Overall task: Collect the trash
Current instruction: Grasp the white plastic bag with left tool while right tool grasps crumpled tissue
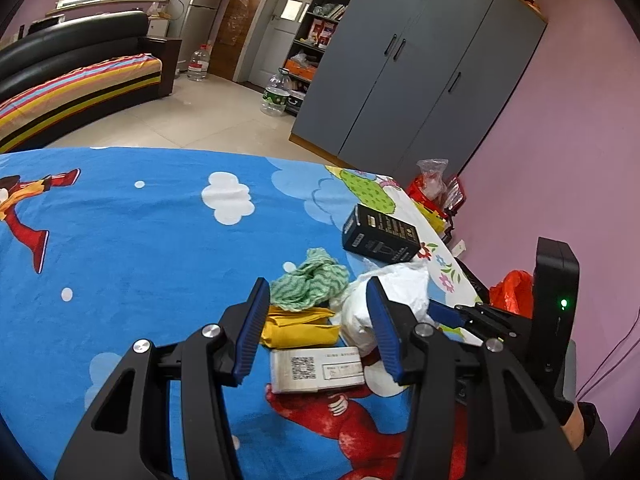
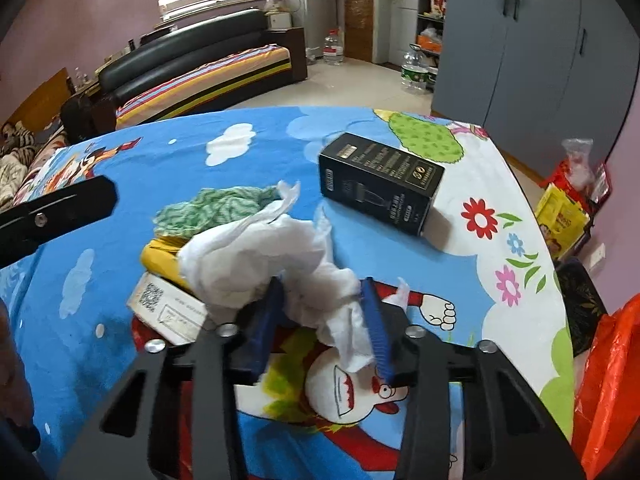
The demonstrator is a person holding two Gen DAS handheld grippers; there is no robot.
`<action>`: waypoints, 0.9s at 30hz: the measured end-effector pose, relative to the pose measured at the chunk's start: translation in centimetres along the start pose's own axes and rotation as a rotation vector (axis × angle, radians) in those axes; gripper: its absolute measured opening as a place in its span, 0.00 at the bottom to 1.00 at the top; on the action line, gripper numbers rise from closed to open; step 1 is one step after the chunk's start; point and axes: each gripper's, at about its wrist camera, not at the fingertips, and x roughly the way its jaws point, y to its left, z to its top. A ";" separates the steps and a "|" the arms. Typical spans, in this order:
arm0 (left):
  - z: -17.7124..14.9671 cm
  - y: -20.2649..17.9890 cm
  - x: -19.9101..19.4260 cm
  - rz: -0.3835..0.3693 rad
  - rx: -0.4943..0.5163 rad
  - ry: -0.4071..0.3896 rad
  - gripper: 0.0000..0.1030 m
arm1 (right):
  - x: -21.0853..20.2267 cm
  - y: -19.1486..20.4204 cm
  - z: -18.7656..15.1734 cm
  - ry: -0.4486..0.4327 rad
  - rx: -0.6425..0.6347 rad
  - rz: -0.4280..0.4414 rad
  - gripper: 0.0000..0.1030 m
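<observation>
A pile of trash lies on the blue cartoon sheet (image 1: 140,240): a crumpled white tissue (image 2: 260,256), a green-white rag (image 1: 308,280), a yellow packet (image 1: 300,330), a small white carton with a QR code (image 1: 316,368) and a black box (image 1: 380,234). My left gripper (image 1: 320,312) is open and empty, just above the yellow packet and the carton. My right gripper (image 2: 322,308) has its blue pads closed on the white tissue, which bulges out in front of them. In the right wrist view the rag (image 2: 216,208), packet (image 2: 160,258), carton (image 2: 168,308) and black box (image 2: 380,184) lie around the tissue.
An orange plastic bag (image 2: 608,380) hangs at the bed's right edge, also seen in the left wrist view (image 1: 512,292). Red and yellow bags (image 2: 568,200) sit on the floor by the pink wall. A grey wardrobe (image 1: 420,60), sofa (image 1: 72,64) and water bottles (image 1: 276,92) stand beyond.
</observation>
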 end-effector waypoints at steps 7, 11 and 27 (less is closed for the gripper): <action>-0.4 -1.8 0.9 -0.035 0.032 0.028 0.47 | -1.8 -1.4 -0.9 -0.021 0.050 -0.009 0.35; -0.7 -3.1 1.9 -0.047 0.051 0.049 0.47 | -3.2 -2.7 -1.4 -0.038 0.084 -0.021 0.35; -1.9 -5.5 5.9 -0.002 0.135 0.171 0.32 | -11.5 -8.1 -3.8 -0.157 0.202 -0.100 0.35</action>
